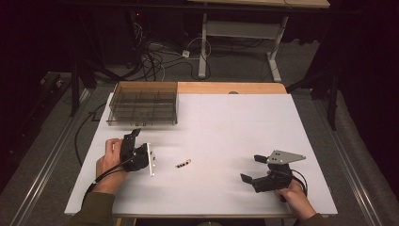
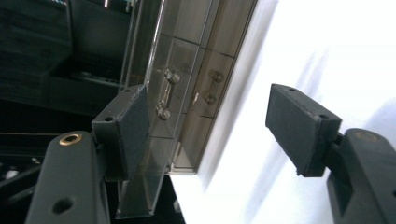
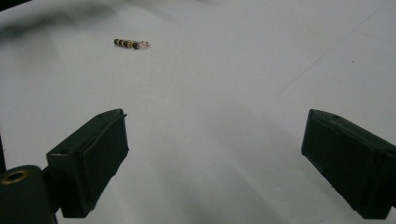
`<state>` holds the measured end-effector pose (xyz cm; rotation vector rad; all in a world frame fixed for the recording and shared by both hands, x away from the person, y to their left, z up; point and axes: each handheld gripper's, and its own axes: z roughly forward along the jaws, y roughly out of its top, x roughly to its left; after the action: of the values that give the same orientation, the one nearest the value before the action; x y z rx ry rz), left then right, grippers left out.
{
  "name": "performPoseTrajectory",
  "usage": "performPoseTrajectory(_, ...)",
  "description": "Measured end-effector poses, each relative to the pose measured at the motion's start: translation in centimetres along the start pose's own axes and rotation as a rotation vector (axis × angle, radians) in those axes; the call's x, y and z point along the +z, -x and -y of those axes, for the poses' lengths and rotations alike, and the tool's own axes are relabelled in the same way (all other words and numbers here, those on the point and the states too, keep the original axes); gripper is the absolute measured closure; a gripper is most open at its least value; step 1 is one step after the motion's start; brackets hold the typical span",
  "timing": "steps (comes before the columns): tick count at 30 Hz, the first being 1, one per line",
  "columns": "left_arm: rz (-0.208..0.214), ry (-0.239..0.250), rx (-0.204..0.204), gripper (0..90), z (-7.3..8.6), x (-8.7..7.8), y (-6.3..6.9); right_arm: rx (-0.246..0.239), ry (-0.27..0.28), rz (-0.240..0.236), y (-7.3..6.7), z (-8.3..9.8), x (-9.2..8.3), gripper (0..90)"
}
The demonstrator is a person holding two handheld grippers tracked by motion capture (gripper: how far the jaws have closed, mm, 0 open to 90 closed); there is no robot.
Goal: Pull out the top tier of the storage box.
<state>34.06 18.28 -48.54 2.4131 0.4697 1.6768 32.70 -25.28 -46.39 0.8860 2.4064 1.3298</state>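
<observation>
A small beaded piece point(image 1: 183, 164) with dark and gold bands lies on the white table point(image 1: 221, 122), between the two hands. It also lies far ahead of the right gripper point(image 3: 215, 163), at the upper left point(image 3: 130, 44). My right gripper point(image 1: 252, 168) rests near the front right, its jaws wide open and pointing left with nothing between them. My left gripper point(image 1: 131, 136) lies on its side at the front left, pointing toward a clear compartment box point(image 1: 143, 103). In its own view the left gripper point(image 2: 210, 126) is open and empty, and the box point(image 2: 187, 93) stands just beyond.
The clear box has several compartments and sits at the table's back left corner; small metal parts point(image 2: 166, 93) lie in one compartment. A wooden strip point(image 1: 230, 88) runs along the far edge. Cables point(image 1: 155, 56) and a desk frame point(image 1: 235, 33) stand on the floor beyond.
</observation>
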Motion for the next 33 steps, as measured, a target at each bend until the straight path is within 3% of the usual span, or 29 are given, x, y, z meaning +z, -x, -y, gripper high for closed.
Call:
performPoseTrajectory(4, 0.034, 0.01, -0.048, 27.7, 0.2, 0.0, -0.3, 0.0, 0.001, 0.0, 0.0, 0.0, 0.0, 7.9)
performPoseTrajectory(20, 0.115, 0.038, -0.147, 24.6, 0.5, 0.1, -0.8, -0.002, 0.0, 0.0, 0.0, 0.0, 0.0, 7.9)
performPoseTrajectory(26, 0.148, 0.082, -0.22, 24.5, 0.6, 0.2, -1.1, -0.002, -0.002, 0.0, 0.0, 0.0, 0.0, 7.9)
performPoseTrajectory(29, 0.177, 0.085, -0.275, 23.0, 0.7, 0.2, -1.3, -0.002, -0.001, -0.001, 0.0, 0.0, 0.0, 7.9)
performPoseTrajectory(33, 0.201, 0.092, -0.31, 22.7, 0.8, 0.2, -1.5, -0.003, -0.002, -0.001, 0.0, 0.0, 0.0, 7.9)
